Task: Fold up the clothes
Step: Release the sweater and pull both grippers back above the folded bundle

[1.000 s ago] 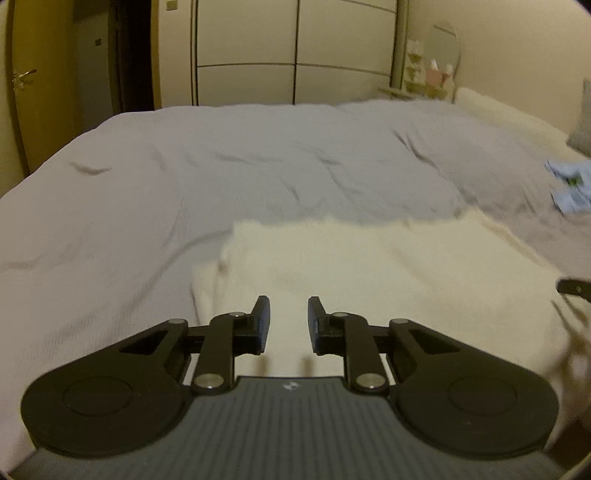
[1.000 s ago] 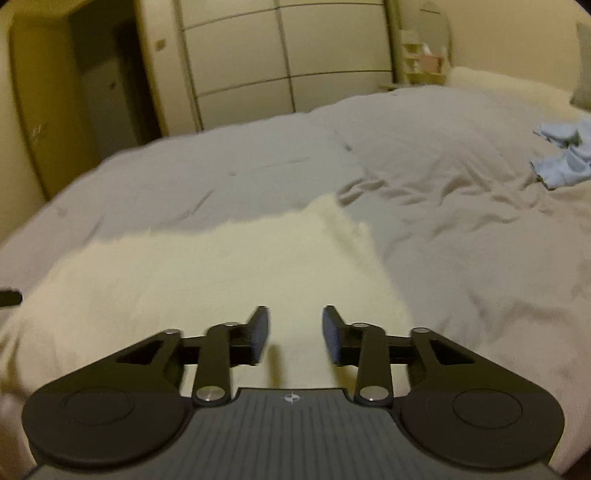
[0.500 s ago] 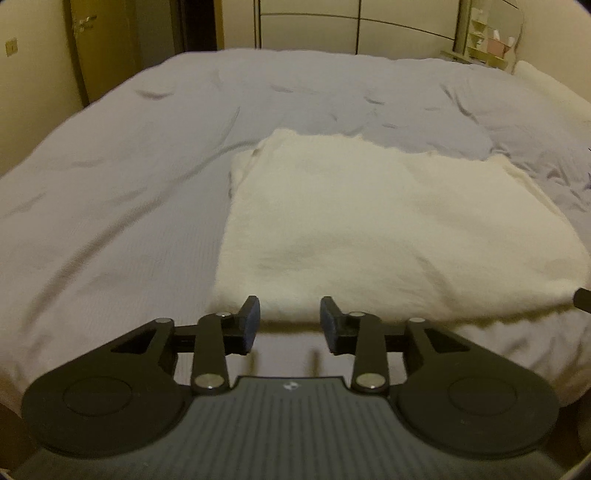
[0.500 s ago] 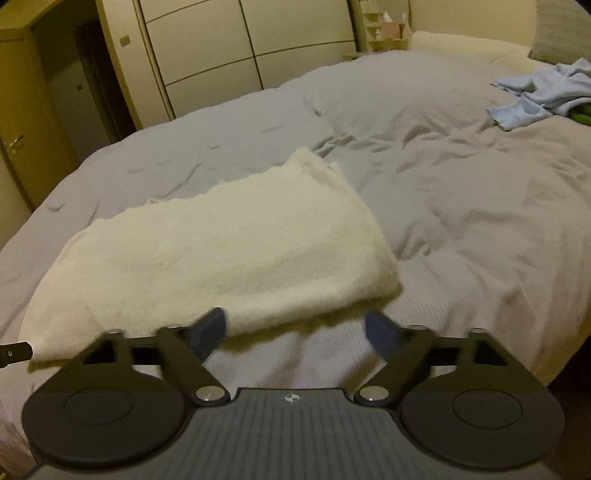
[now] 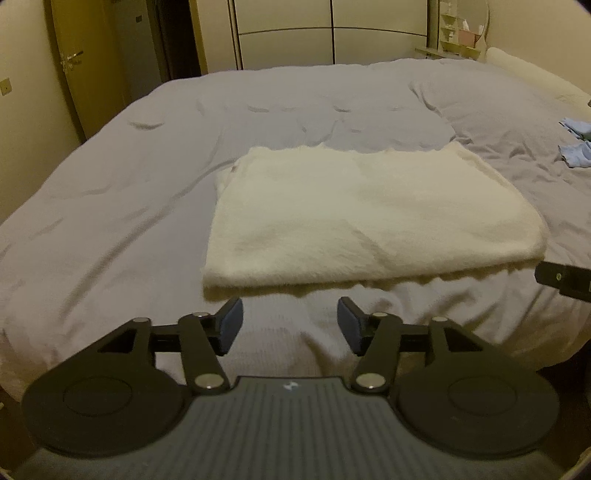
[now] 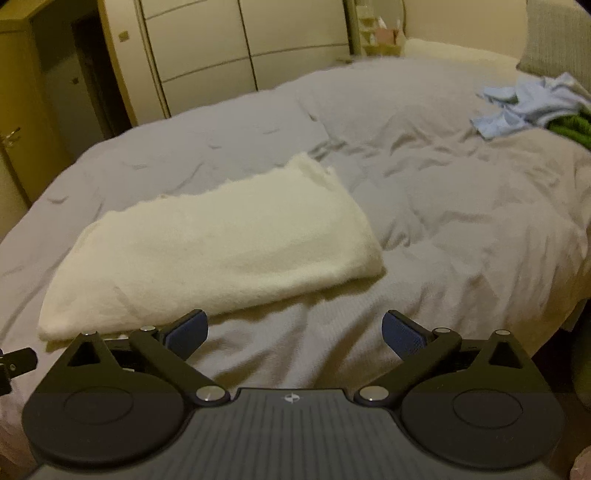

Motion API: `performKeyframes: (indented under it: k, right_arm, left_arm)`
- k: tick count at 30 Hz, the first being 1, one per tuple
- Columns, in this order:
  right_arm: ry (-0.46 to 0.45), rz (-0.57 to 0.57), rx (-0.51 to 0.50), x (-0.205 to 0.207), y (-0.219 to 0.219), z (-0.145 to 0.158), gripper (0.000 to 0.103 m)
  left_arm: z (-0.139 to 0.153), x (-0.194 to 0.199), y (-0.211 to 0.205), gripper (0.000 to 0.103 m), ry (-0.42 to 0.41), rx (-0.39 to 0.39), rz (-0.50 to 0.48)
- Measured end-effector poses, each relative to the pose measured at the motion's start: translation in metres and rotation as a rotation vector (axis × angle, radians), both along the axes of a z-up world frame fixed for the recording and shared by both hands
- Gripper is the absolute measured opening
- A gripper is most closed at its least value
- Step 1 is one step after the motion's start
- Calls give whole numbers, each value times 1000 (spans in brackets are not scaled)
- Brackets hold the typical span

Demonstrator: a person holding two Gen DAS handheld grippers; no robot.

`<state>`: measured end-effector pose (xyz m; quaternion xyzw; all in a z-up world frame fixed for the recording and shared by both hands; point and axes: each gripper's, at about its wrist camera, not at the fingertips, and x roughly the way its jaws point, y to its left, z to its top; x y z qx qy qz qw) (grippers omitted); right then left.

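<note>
A cream fluffy garment (image 5: 369,218) lies folded into a flat rectangle on the grey bed cover (image 5: 147,184). My left gripper (image 5: 290,325) hovers open just short of its near edge, nothing between the fingers. In the right wrist view the same cream garment (image 6: 221,254) stretches left of centre, and my right gripper (image 6: 293,334) stands wide open beside its near right corner, holding nothing. A tip of the other gripper shows at the edge of each view.
A pile of light blue clothes (image 6: 524,105) with something green (image 6: 572,127) lies at the far right of the bed. White wardrobe doors (image 5: 332,33) and a wooden door (image 5: 74,62) stand behind. The bed's near edge drops off under the grippers.
Both grippers have pulled back from over the cream garment to its near edge and have opened wider, the right one most. The garment now lies released and flat.
</note>
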<state>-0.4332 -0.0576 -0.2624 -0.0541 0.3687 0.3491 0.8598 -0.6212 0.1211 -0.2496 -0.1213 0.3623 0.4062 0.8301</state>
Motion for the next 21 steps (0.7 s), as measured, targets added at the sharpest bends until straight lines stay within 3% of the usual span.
performKeyframes:
  k: [8,16,21]
  right_arm:
    - [-17,12,2,-10,3,19,103]
    - [-16,13,-28,-8,26,19,103]
    - [-15,23,-78,-5,45,11,103]
  left_arm:
    - [12,-1,-11,67,-8,23,-15]
    - [16,4,1,85,-8,55,-34]
    - [4,8,15,90,-6,21,-40]
